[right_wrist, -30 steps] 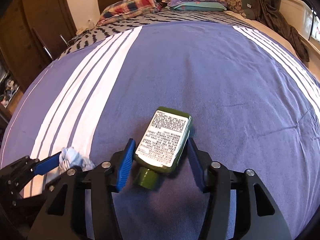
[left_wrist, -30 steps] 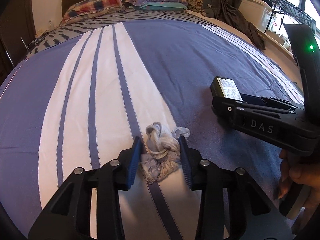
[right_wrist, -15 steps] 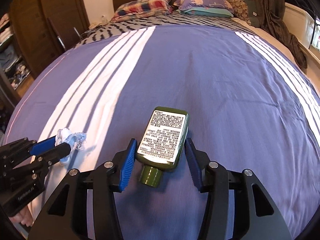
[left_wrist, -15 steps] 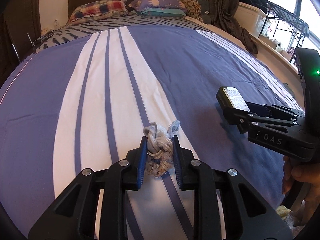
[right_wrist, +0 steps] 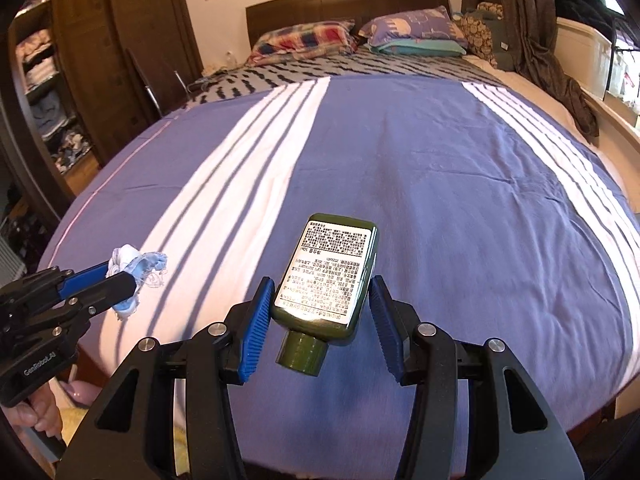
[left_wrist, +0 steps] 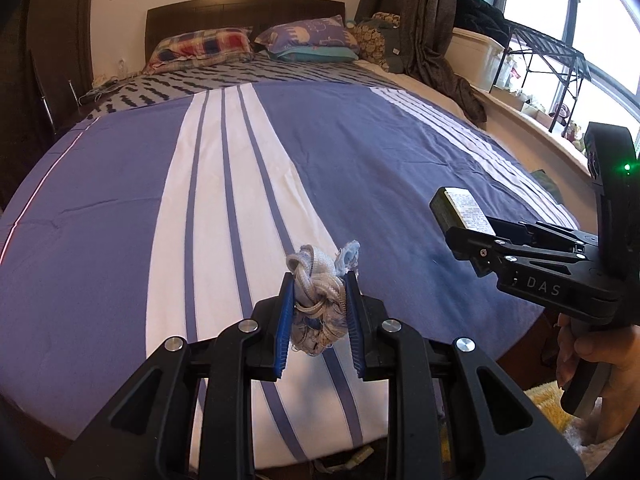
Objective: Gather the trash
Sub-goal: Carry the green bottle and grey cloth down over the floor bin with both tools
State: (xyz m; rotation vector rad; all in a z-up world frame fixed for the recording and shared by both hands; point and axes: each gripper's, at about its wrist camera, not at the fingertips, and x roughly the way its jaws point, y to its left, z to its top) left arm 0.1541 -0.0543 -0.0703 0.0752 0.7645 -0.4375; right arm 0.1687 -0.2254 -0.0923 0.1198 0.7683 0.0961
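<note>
My left gripper (left_wrist: 318, 280) is shut on a crumpled white and blue rag (left_wrist: 318, 296) and holds it above the near end of the bed; the rag also shows in the right wrist view (right_wrist: 134, 272). My right gripper (right_wrist: 320, 292) is shut on a dark green flat bottle (right_wrist: 326, 280) with a white printed label, cap toward me, lifted above the bed. In the left wrist view the right gripper (left_wrist: 472, 236) sits at the right with the bottle (left_wrist: 460, 210) at its tips.
The bed (right_wrist: 460, 184) has a purple cover with white stripes. Pillows (right_wrist: 356, 36) lie at the dark headboard. A wooden wardrobe (right_wrist: 100, 60) stands at the left. Dark clothes (left_wrist: 452, 76) hang over the bed's right side by a window ledge with a rack (left_wrist: 548, 56).
The left gripper closed on the rag and lifted it off the bed. Both grippers rose and drew back toward the foot of the bed, the bottle still held.
</note>
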